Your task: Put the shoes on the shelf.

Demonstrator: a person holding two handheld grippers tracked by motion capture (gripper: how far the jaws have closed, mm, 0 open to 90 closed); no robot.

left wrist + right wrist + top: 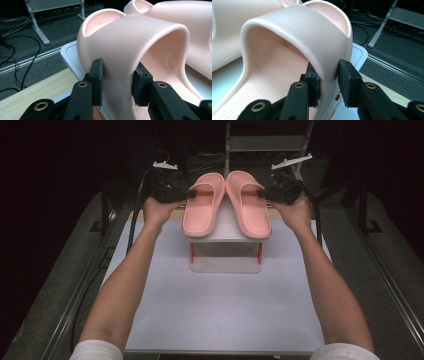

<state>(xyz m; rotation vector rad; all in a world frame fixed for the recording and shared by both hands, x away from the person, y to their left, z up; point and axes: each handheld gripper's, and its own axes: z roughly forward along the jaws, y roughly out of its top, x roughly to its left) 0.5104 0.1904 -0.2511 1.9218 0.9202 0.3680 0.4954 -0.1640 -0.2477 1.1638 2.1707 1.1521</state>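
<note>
Toward twelve o'clock on the white worktop [220, 320], a pair of pink slides sits side by side on a small white stand [226, 251]. At the ten o'clock side the left gripper [191, 194] has its jaws clamped on the outer wall of the left slide [202, 205] strap; at two o'clock the right gripper [260, 194] is likewise clamped on the right slide [248, 205] strap. Each strap looks like soft, light foam that would flex under a squeeze, so a hold low on the strap wall, near the sole, seems the firmest purchase, with little risk of damage
</note>
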